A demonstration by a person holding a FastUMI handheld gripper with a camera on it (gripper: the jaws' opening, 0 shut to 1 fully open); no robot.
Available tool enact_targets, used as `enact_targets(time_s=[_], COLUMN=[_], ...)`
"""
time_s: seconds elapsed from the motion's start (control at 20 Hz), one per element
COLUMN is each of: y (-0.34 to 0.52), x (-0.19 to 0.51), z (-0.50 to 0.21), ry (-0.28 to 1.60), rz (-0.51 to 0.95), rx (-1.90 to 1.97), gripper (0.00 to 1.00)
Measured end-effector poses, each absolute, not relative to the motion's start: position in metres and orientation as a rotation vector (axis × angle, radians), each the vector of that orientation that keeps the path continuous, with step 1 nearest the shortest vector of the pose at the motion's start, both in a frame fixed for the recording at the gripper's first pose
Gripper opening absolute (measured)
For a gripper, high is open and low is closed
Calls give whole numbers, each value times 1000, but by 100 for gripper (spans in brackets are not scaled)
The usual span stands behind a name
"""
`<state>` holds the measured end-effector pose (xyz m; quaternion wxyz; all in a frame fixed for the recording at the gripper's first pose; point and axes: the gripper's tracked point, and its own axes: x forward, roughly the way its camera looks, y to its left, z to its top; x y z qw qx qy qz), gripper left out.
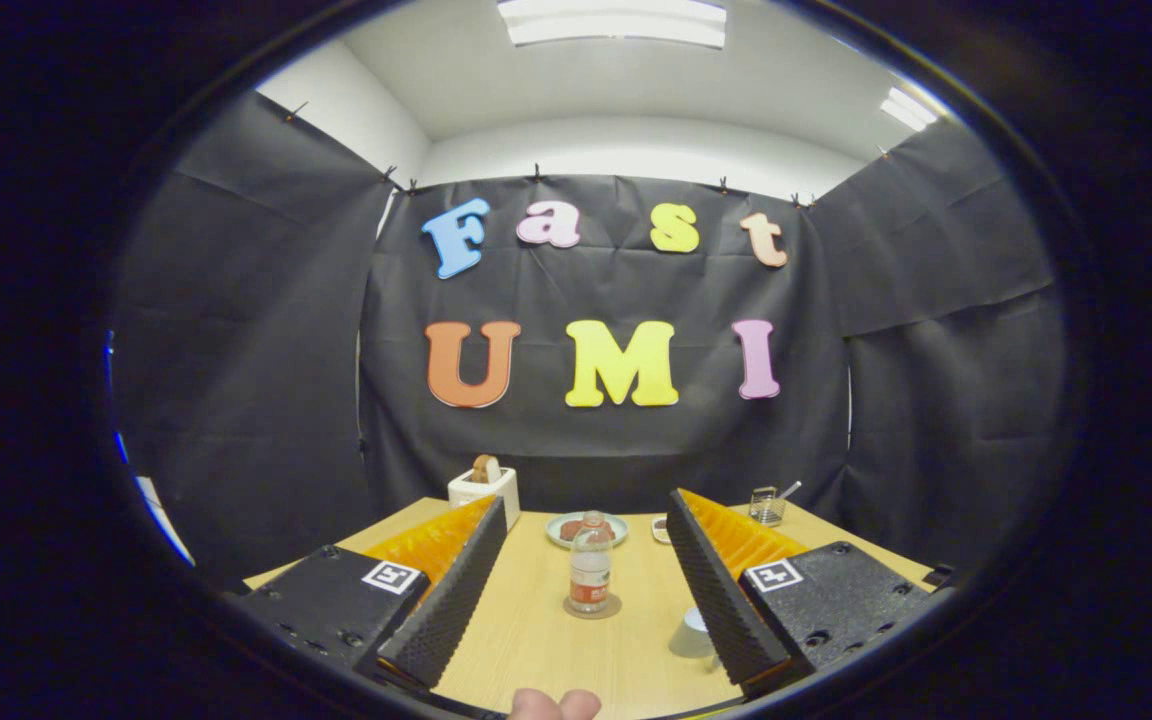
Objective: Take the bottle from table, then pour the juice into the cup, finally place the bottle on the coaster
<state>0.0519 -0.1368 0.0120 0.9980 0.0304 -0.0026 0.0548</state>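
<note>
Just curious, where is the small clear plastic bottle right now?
The small clear plastic bottle stands on a round coaster, ahead between the open gripper fingers.

The gripper [586, 560] is held level over the table [536, 640], pointing toward the bottle [590, 572]. Its two fingers [451, 600] are spread wide, one to each side of the bottle, well apart from it; nothing is pressed between them. A fingertip of a hand [554, 704] is seen between the finger bases, nearer than the bottle.
</note>
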Motion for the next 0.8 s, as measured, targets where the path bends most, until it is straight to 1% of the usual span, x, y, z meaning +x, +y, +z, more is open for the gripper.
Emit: enact_targets(time_s=[0.35,0.45,0.65,0.8], y=[-118,-105,-102,-111], x=[36,31,29,32], z=[35,38,26,20], ry=[-43,-47,-13,9], rz=[145,177,173,136], rx=[33,47,83,98], gripper=[100,100,100,100])
